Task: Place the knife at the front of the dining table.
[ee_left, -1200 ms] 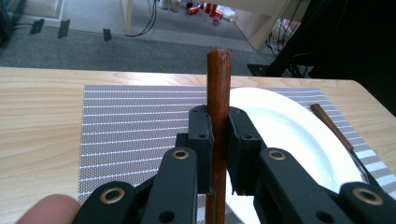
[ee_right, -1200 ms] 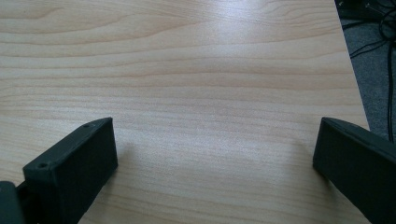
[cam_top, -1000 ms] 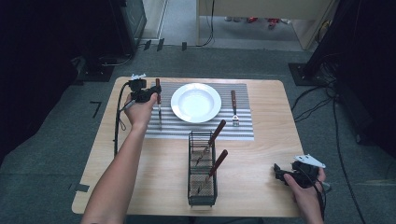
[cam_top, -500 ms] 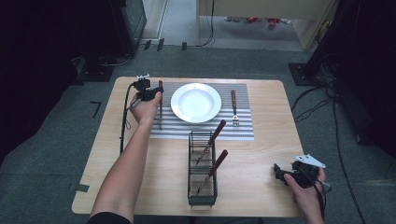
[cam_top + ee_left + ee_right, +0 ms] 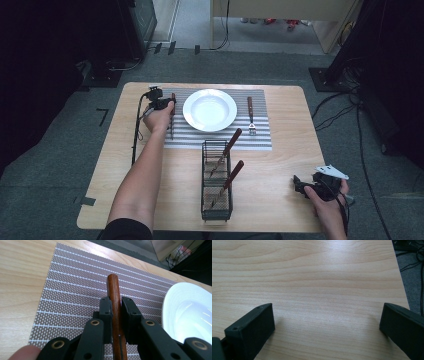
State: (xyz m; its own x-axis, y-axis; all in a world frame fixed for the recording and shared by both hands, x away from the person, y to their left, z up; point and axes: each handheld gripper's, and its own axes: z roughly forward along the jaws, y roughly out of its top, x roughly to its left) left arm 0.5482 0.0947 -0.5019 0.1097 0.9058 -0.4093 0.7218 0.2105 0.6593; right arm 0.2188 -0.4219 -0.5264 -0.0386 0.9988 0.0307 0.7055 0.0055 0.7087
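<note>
My left gripper (image 5: 167, 104) (image 5: 116, 305) is shut on the brown wooden handle (image 5: 113, 285) of a utensil (image 5: 172, 124). The utensil lies lengthwise along the left side of the striped placemat (image 5: 260, 141) (image 5: 75, 290), just left of the white plate (image 5: 210, 111) (image 5: 185, 312). Its metal end points toward the person and is hidden in the left gripper view. My right gripper (image 5: 298, 184) (image 5: 326, 312) rests near the table's front right corner. It is open over bare wood, with nothing between its fingers.
A wooden-handled fork (image 5: 250, 115) lies on the mat right of the plate. A black wire caddy (image 5: 216, 202) stands in front of the mat and holds two wooden-handled utensils (image 5: 231, 142) (image 5: 233, 172). The left gripper's cable (image 5: 136, 135) trails across the table's left side.
The left hand has come down toward the placemat with the utensil and shifted slightly right. The right hand has stayed where it was.
</note>
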